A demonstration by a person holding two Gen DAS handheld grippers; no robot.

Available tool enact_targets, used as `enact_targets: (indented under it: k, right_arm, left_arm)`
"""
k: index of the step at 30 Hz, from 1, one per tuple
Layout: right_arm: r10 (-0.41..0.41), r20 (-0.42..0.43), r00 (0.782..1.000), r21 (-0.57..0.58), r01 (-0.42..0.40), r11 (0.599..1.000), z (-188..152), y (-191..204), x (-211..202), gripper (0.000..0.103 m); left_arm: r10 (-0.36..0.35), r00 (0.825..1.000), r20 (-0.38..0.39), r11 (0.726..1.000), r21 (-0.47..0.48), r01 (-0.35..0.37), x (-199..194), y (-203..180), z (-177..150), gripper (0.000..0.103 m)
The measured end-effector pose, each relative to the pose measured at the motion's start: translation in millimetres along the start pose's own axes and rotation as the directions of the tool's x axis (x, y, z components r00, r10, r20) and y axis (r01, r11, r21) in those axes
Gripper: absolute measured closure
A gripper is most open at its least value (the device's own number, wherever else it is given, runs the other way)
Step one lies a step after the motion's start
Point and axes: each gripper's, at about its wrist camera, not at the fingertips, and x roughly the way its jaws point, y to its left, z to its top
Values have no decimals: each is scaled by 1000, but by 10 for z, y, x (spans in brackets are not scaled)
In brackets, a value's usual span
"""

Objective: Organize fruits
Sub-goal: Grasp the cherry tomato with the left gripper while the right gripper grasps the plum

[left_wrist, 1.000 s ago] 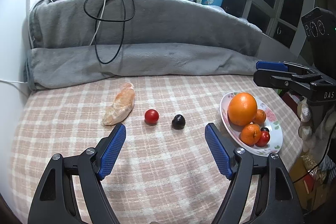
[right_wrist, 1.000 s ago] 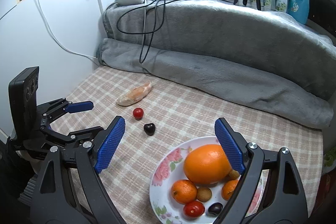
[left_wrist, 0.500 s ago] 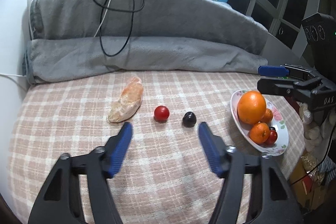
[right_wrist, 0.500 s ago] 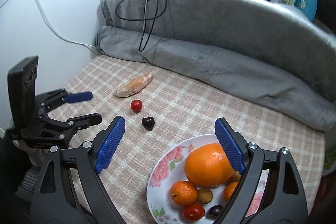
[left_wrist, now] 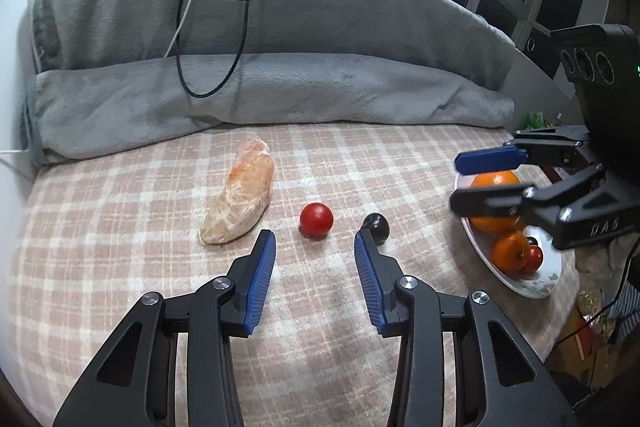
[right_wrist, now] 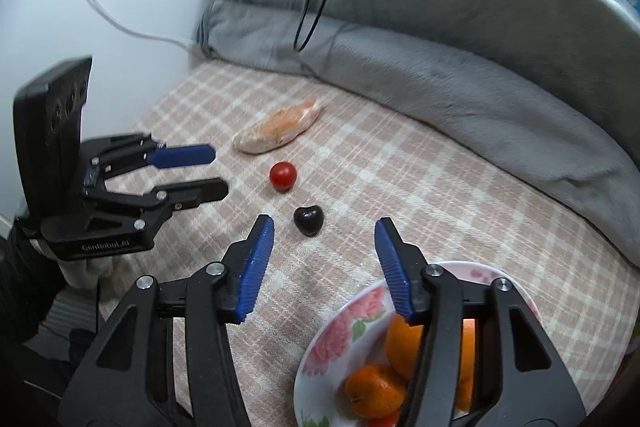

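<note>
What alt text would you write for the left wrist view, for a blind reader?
The open left hand-held gripper points at a red cherry tomato on a checked cloth, with a dark plum and a wrapped pomelo segment either side. At right, the right hand-held gripper hangs open over a fruit plate.

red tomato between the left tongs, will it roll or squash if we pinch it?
The red tomato looks round and glossy, so a nudge from the left tongs would probably roll it across the checked cloth. Its skin looks smooth, likely slippery against ribbed pads. Small and probably soft, so a hard pinch may bruise it.
</note>
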Motion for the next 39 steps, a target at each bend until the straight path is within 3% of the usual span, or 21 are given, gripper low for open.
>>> enact_targets:
  k: [11,29,33,39]
  right_arm:
    - [-13,-90,996,-102,4,995,29,136,290,60]
    - [-66,-160,985,-204,33,978,73,217,639,61]
    - [-66,-177,982,-207,28,978,88,212,709,67]
    - [-69,-202,977,-202,27,979,99,182,773,67]
  left_arm:
    - [-28,999,-47,1000,-5,27,275,-24,27,73]
    - [-33,994,-103,999,-7,32,651,-45,65,73]
    - [-38,993,-110,999,-5,37,702,-32,58,73]
    - [-46,994,-103,999,-26,43,748,23,78,80]
